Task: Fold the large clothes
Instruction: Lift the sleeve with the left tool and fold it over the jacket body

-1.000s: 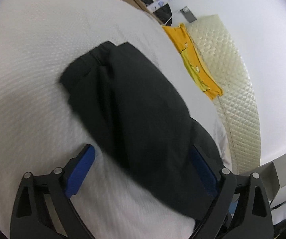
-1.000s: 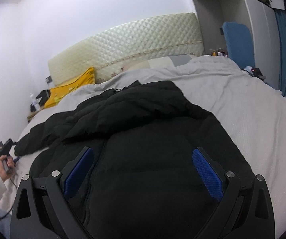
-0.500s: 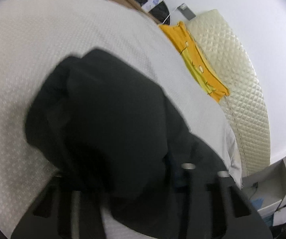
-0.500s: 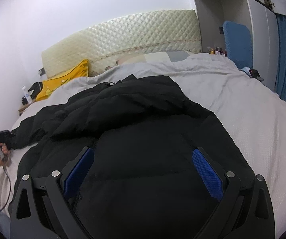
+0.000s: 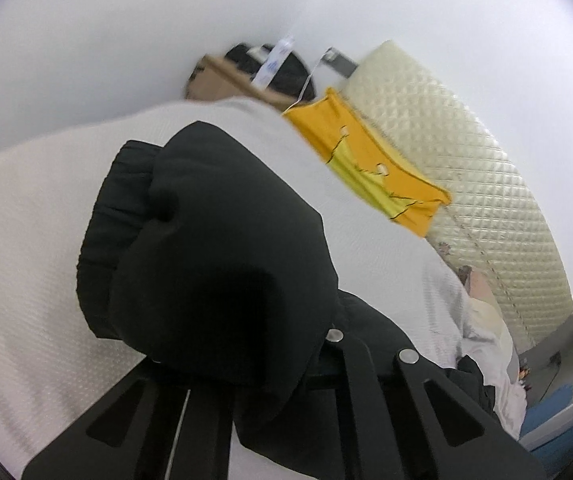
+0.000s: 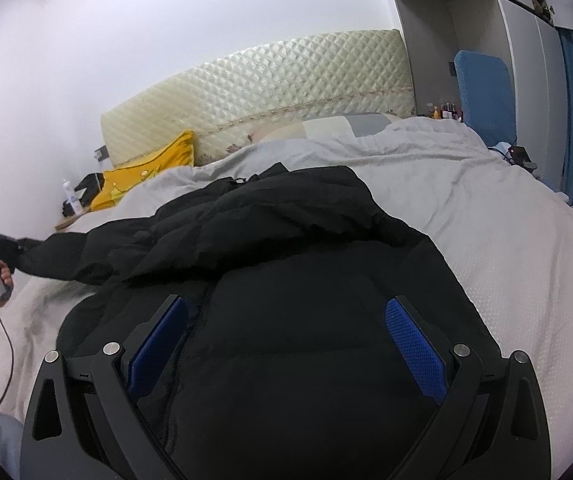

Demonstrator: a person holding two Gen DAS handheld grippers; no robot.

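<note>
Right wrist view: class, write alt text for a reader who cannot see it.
A black puffer jacket lies spread on a white bed, the open right gripper poised over it. At far left, the left gripper holds its sleeve up, off the bed.

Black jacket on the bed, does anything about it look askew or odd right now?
Yes. The black jacket lies rumpled, hood bunched, and its sleeve is stretched sideways off the bed by the left gripper.
</note>
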